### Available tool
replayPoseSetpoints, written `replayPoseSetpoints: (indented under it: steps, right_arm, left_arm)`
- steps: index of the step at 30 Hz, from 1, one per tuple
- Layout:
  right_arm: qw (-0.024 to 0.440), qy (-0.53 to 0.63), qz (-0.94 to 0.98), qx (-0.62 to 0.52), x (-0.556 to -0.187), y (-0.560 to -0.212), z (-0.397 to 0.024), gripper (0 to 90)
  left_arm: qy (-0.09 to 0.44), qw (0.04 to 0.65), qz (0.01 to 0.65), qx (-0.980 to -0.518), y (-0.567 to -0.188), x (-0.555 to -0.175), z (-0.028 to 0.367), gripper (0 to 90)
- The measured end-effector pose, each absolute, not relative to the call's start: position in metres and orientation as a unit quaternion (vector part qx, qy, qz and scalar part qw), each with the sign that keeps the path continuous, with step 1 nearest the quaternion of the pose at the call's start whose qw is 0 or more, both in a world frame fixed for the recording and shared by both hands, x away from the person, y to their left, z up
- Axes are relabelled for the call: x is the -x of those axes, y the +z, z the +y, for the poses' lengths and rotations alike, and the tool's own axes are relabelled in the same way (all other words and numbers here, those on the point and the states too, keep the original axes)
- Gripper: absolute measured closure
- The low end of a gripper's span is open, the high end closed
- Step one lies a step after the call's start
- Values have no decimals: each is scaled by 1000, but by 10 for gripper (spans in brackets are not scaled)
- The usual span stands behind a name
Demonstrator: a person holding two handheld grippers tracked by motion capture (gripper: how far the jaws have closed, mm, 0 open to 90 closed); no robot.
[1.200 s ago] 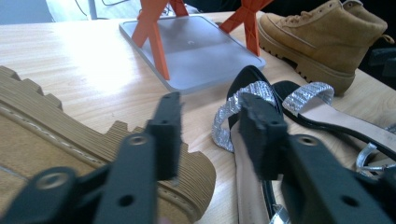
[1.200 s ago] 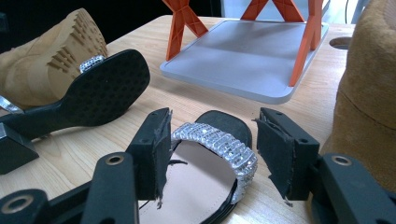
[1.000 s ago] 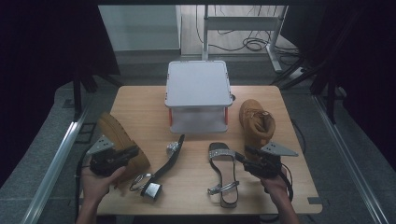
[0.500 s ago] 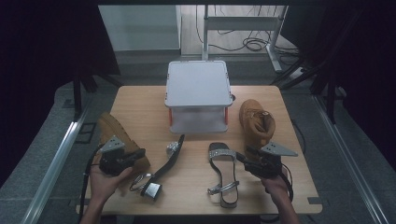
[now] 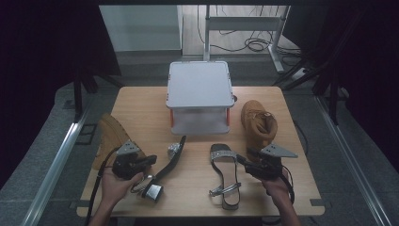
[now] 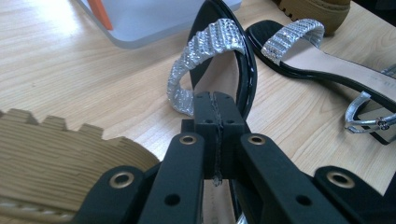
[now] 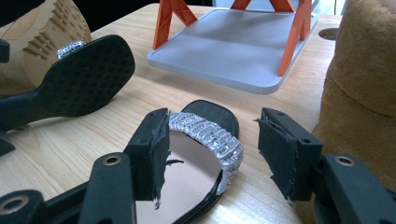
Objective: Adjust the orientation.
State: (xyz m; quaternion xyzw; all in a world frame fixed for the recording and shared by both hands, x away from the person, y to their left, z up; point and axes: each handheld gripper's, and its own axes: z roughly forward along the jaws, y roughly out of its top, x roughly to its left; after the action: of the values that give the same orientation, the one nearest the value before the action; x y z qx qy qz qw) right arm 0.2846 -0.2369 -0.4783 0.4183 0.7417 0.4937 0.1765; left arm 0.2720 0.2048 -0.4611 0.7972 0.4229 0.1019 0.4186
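MOVED: left hand-held gripper (image 5: 149,161) slid right toward tipped sandal (image 5: 170,157), jaws now closed empty | right hand-held gripper (image 5: 242,160) wide over flat sandal (image 5: 224,174) | DONE: nothing lifted | LEFT: all four shoes on table (image 5: 141,103)

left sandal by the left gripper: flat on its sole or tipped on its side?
Tipped on its side. The left sandal rests on edge in the high view; the right gripper view shows its treaded sole facing sideways.

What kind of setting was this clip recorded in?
Probably a lab or data-collection workspace, not a home: a wooden table ringed by dark curtains, loose cables on the floor beyond it, and shoes laid around a small grey rack.
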Motion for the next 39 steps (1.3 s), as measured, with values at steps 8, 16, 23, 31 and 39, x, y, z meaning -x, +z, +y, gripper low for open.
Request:
replayPoseSetpoints:
  steps: [8, 16, 23, 31, 39]
  right_arm:
    - [178, 491, 749, -408, -284, -480, -233, 431]
    - [180, 492, 749, -405, -283, -480, -233, 430]
    - [187, 495, 755, -387, -281, -479, -230, 424]
    - [195, 496, 765, -362, -278, -479, -226, 417]
    - [203, 489, 768, -360, -278, -479, -225, 409]
  left_arm:
    - [98, 408, 414, -808, -468, -275, 190, 900]
    - [94, 393, 406, -819, -473, -278, 181, 900]
    - [91, 380, 399, -830, -478, -282, 174, 900]
    - [95, 374, 399, -832, -479, -281, 170, 900]
    - [101, 373, 399, -832, -479, -279, 169, 900]
